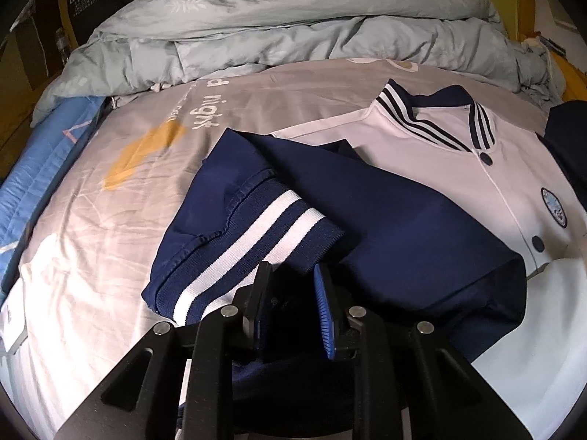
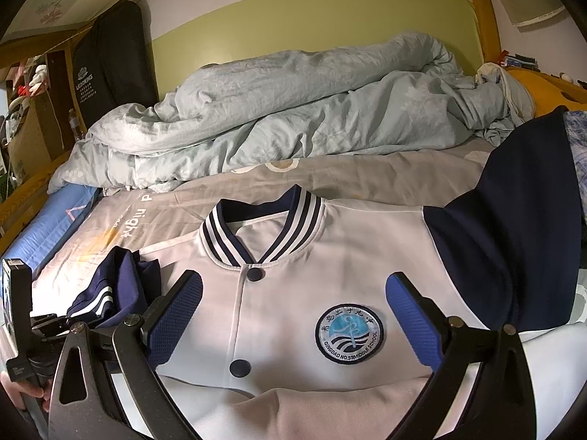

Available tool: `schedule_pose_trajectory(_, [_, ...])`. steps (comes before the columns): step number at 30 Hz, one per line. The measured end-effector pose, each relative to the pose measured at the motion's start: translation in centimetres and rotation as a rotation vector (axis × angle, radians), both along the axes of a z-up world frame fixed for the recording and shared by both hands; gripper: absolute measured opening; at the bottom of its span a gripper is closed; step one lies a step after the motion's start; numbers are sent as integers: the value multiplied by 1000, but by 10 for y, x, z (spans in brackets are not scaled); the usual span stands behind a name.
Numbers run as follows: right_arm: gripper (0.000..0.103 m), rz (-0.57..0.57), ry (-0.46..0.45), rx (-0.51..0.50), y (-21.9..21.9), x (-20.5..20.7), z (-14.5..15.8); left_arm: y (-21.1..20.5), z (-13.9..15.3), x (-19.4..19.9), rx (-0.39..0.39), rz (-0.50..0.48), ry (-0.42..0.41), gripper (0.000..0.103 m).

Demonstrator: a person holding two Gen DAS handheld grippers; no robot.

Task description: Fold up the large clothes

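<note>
Navy sleeve [image 1: 385, 227] lying past narrowly parted left gripper [image 1: 293, 275]; right gripper [image 2: 293, 293] gaping wide over jacket [image 2: 312, 293], hem cut off, on printed bedsheet [image 1: 110, 220]

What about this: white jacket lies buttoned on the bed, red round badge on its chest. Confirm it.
Wrong on the colour only. The round badge on the white jacket is blue with a dark rim, as the right wrist view shows. The jacket does lie buttoned on the bed.

White jacket [image 2: 293, 315] with navy sleeves, navy-and-white striped collar [image 2: 264, 231], pale blue-grey duvet [image 2: 293, 110]
</note>
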State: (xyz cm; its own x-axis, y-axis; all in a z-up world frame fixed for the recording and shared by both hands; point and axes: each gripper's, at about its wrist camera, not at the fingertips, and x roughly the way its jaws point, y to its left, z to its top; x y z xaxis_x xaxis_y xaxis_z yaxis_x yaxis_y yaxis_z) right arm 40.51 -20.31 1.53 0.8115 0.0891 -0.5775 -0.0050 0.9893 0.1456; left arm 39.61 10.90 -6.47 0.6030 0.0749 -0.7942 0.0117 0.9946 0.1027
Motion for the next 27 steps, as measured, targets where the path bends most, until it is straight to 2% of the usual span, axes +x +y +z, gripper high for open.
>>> schedule_pose_trajectory(2, [99, 0, 0, -1, 0, 0, 0, -3, 1, -1, 15, -9, -8, 30])
schedule_pose_trajectory(4, [99, -1, 0, -1, 0, 0, 0, -4, 4, -4, 7, -27, -24, 43])
schedule_pose_trajectory(6, [99, -1, 2, 0, 0, 0, 0, -5, 12, -10, -22, -55, -67, 69])
schedule_pose_trajectory(8, [99, -1, 1, -1, 0, 0, -2, -4, 19, -15, -28, -63, -109, 83])
schedule_pose_trajectory(10, [99, -2, 2, -1, 0, 0, -2, -4, 20, -16, 7, -43, -124, 84])
schedule_pose_trajectory(14, [99, -3, 8, 1, 0, 0, -4, 8, 1, 0, 117, 76, -33, 84])
schedule_pose_trajectory(17, [99, -5, 14, 1, -1, 0, -5, 16, 2, 0, 78, 75, -40, 84])
schedule_pose_trajectory(19, [99, -6, 17, -1, -1, 1, -6, 18, 1, -1, 60, 58, -36, 69])
schedule_pose_trajectory(21, [99, -8, 20, -3, 0, 1, -6, 17, -1, -1, 37, 33, -27, 33])
schedule_pose_trajectory(22, [99, -9, 22, -3, 0, 1, -6, 16, 2, -3, 14, 16, -38, 22])
schedule_pose_trajectory(23, [99, -8, 22, -3, 0, 1, -6, 14, 4, -5, -6, -2, -51, 3])
schedule_pose_trajectory(25, [99, -7, 19, -7, 0, 1, -5, 10, 16, -12, -59, -48, -122, 3])
schedule_pose_trajectory(27, [94, -3, 11, -7, 1, 0, -4, 8, 31, -21, -126, -95, -191, 3])
